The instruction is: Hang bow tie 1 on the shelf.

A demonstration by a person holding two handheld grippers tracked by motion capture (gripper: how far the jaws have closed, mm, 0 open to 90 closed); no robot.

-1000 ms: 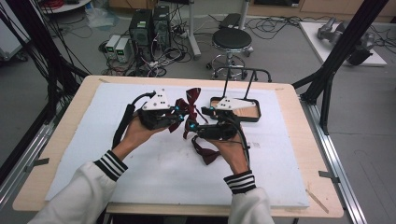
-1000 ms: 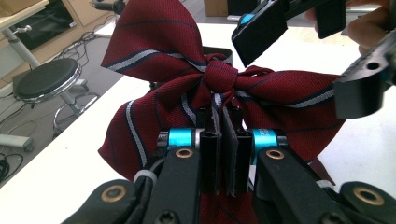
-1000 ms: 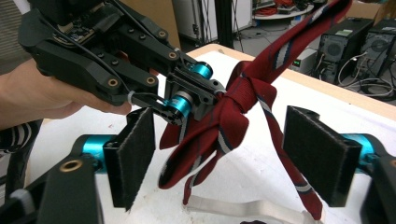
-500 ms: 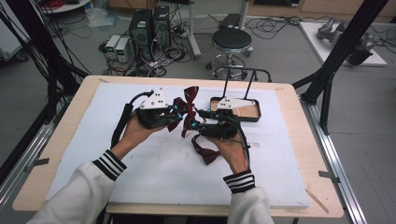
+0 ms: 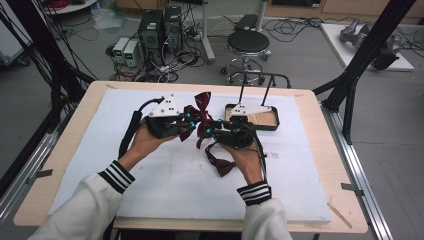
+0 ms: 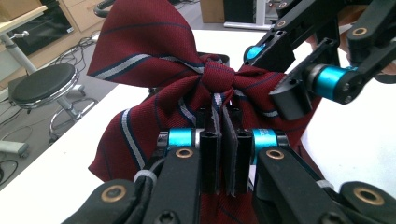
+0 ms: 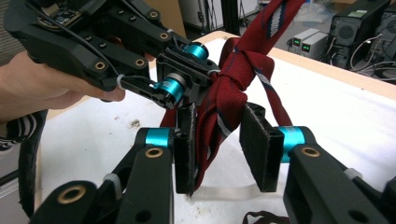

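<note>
Bow tie [image 5: 200, 114], dark red with pale stripes, hangs above the worktop's [image 5: 165, 190] middle in the high view, held up between both grippers so its knot can be worked. In the left gripper view, the left gripper [image 6: 224, 140] is clamped tight on the cloth below the knot [image 6: 217, 74]. In the right gripper view, the right gripper [image 7: 223, 140] has been closing around a hanging band [image 7: 215, 122], one pad touching it, the other apart.

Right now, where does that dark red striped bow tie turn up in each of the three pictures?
High view: the bow tie hangs mid-table between the two grippers, above the white mat.
Left gripper view: it sits at centre, its fabric pinched below the knot by the shut left gripper.
Right gripper view: it hangs upper centre, a tail between the jaws of the right gripper, which have just been closing.
Shared landmark: the knot.
</note>
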